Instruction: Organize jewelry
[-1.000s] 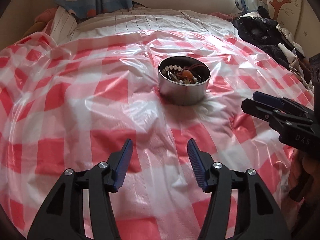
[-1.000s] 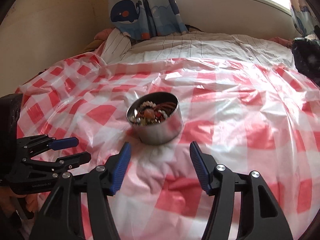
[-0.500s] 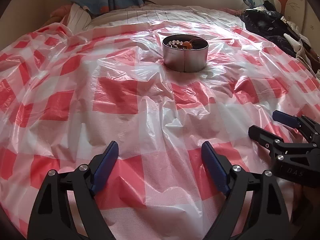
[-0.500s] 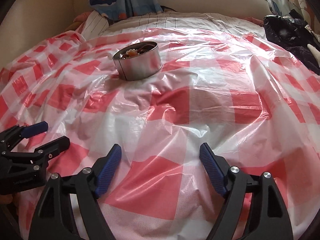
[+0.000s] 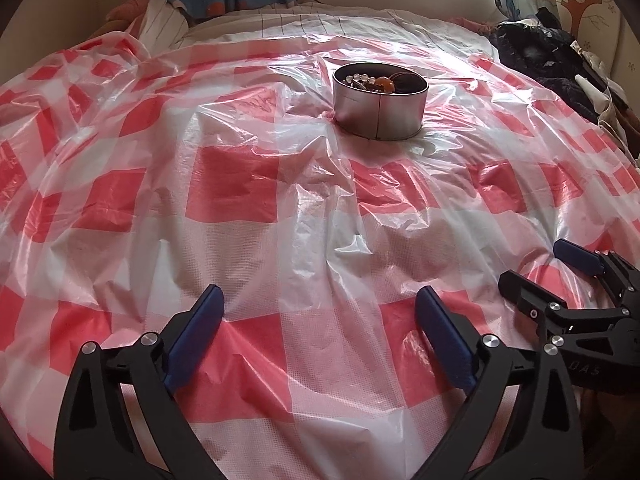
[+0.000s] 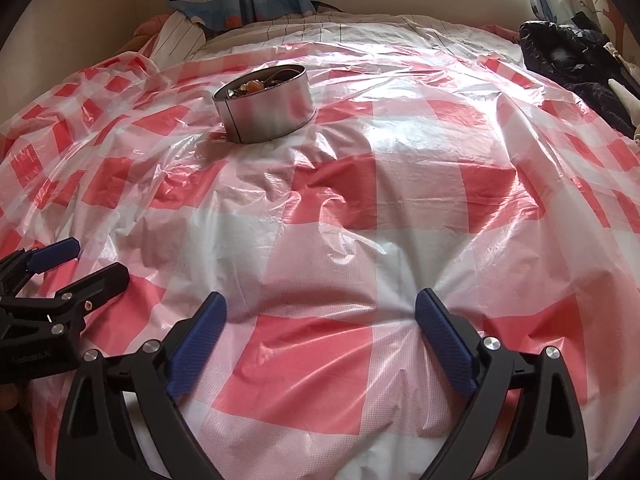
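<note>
Left gripper (image 5: 320,304) and right gripper (image 6: 320,308): jaws spread, empty. Jewelry tin (image 5: 380,100) at 12 o'clock on checkered sheet (image 5: 240,184), well apart.

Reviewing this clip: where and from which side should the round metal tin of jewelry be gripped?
Probably the tin's upright wall, pinched across its rim from above: one finger inside the open top, one outside. It stands upright on the soft checked plastic sheet, with beads piled inside. Both the left gripper and the right gripper are open and empty.
</note>
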The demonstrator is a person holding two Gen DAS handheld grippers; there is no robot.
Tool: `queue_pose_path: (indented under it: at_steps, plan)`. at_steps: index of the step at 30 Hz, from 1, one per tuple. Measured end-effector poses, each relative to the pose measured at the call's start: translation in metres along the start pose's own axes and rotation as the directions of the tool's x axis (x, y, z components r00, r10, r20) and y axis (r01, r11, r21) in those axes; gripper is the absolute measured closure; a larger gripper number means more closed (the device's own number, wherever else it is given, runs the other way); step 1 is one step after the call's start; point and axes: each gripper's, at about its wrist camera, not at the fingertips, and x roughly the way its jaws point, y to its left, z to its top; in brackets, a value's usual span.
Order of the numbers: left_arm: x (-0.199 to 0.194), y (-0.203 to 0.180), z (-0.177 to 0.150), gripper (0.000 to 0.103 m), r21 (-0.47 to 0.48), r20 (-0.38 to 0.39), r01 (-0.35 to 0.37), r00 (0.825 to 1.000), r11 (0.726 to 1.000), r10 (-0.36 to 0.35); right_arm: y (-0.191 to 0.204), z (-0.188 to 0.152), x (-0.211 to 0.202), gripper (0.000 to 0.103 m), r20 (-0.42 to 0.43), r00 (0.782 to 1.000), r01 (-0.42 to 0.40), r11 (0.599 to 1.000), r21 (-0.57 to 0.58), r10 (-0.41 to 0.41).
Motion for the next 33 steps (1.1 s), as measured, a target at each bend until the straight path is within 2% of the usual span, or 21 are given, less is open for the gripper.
queue_pose_path:
  at_steps: [29,33]
  plan:
    - [0.0019,0.0018,-0.0007,0.008,-0.001,-0.004,0.015,1.0,1.0,-0.015,0.0013,0.0,0.002,0.008,-0.003,1.0,-0.006,1.0,-0.004,0.006]
    - [0.0018,0.0001,-0.0006,0.008,0.022,-0.018,0.013,1.0,1.0,-0.013,0.0002,0.0035,0.0046,0.007,-0.043,0.999,-0.024,1.0,-0.008,0.024]
